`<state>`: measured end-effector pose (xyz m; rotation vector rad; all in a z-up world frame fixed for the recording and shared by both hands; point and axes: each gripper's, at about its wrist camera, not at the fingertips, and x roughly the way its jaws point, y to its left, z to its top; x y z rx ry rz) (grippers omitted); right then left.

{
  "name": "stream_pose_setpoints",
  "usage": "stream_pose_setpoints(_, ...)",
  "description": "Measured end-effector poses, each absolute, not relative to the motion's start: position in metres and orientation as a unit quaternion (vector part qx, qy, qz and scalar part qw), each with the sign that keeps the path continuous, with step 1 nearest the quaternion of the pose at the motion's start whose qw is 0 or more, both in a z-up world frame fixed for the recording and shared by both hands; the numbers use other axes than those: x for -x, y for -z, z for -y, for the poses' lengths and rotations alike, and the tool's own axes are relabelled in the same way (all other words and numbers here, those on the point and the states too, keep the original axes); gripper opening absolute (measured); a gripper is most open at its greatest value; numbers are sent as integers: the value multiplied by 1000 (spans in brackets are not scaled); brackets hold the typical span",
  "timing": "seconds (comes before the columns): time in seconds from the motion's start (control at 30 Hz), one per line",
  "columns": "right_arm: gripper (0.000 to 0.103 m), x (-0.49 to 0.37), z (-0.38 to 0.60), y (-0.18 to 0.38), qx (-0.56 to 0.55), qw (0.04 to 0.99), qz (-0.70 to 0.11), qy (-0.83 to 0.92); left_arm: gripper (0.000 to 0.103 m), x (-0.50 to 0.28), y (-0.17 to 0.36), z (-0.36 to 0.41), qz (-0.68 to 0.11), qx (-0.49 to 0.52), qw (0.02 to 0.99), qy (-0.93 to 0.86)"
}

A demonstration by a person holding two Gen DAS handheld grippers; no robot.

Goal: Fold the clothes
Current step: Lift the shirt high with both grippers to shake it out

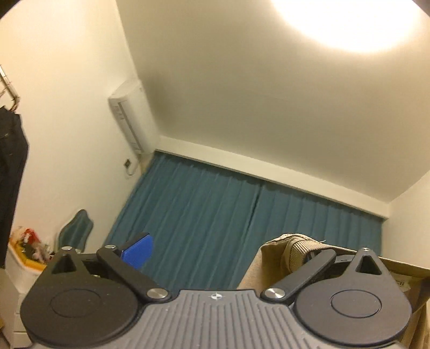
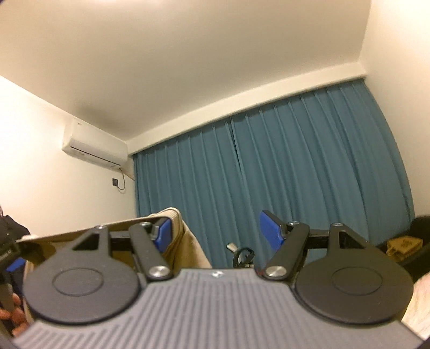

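Note:
A tan garment with a ribbed hem hangs stretched between the two grippers, raised toward the ceiling. In the left wrist view the garment (image 1: 271,265) drapes over the right finger, and the left blue pad (image 1: 138,249) stands apart from it. My left gripper (image 1: 215,255) is open, with the cloth hooked on one finger. In the right wrist view the garment (image 2: 185,241) drapes over the left blue pad (image 2: 162,233); the right pad (image 2: 270,231) stands well apart. My right gripper (image 2: 216,232) is open. The left gripper shows at the left edge (image 2: 10,255).
Teal curtains (image 2: 268,174) cover the far wall. A white air conditioner (image 2: 94,145) hangs high on the left wall. Dark clothes (image 1: 10,174) hang on a rack at left, above a white basket (image 1: 24,265). A bright ceiling lamp (image 1: 349,18) is overhead.

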<state>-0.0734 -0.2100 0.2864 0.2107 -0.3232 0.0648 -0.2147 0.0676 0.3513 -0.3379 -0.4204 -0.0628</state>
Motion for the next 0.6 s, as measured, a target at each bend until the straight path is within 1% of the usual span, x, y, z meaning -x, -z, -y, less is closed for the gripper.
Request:
stream_pose_setpoints(0.1, 71, 90, 215, -309, -109, 980, 165, -39, 103, 212, -363, -60, 189, 165, 966, 53)
stream_pose_setpoints(0.23, 71, 85, 223, -297, -96, 984, 148, -24, 103, 191, -355, -48, 159, 162, 971, 76)
stream_pose_setpoints(0.4, 71, 39, 238, -249, -80, 992, 100, 3, 103, 110, -292, -46, 105, 165, 977, 82)
stream_pose_setpoints(0.53, 71, -26, 251, -203, -93, 994, 47, 19, 103, 19, -235, -43, 50, 165, 983, 67)
stream_pose_setpoints(0.6, 71, -65, 256, -186, -104, 994, 24, 24, 103, -41, -214, -46, 24, 161, 985, 55)
